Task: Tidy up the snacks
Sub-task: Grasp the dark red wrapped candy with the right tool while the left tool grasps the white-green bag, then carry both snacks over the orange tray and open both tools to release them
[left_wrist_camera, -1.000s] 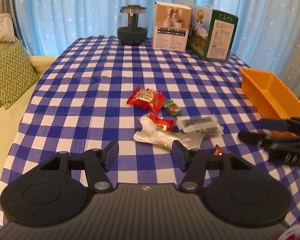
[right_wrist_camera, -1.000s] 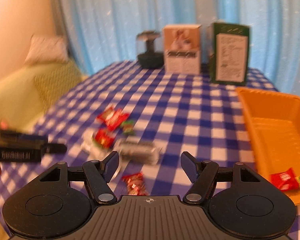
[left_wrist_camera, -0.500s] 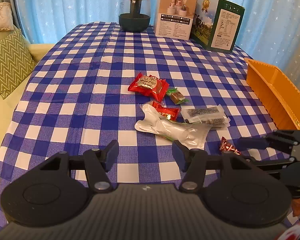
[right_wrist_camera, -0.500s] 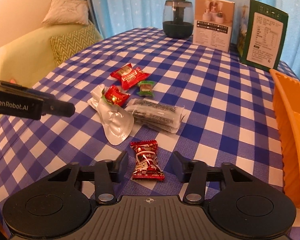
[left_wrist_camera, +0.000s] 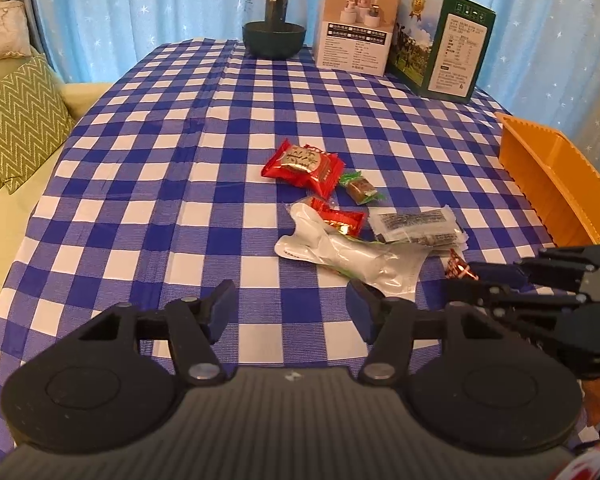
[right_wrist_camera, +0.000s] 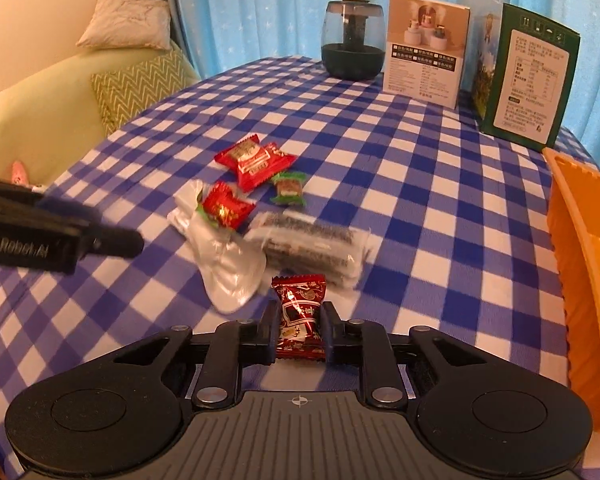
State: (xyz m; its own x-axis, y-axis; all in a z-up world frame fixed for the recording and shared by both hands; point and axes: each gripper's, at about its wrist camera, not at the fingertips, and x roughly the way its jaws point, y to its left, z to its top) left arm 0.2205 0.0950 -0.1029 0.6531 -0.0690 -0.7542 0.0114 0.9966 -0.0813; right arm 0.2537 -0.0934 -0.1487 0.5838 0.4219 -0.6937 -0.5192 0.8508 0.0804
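Evidently the dark red candy [right_wrist_camera: 300,316], lying on the checked tablecloth [right_wrist_camera: 420,184] nearest the camera and left of the orange bin [right_wrist_camera: 580,264], is clamped across its middle by the right gripper [right_wrist_camera: 299,332], and is judged light, crinkly and slippery, while the left gripper [left_wrist_camera: 290,308] is held apart and empty.

Six snack packets [right_wrist_camera: 252,162] I can make out, two boxes [right_wrist_camera: 424,50], one orange bin [right_wrist_camera: 580,240].

Right claw [right_wrist_camera: 299,330] clamped on dark red candy [right_wrist_camera: 300,316], low over checked table [right_wrist_camera: 440,200]. Silver pouch [right_wrist_camera: 228,268] and dark packet [right_wrist_camera: 312,246] just beyond.
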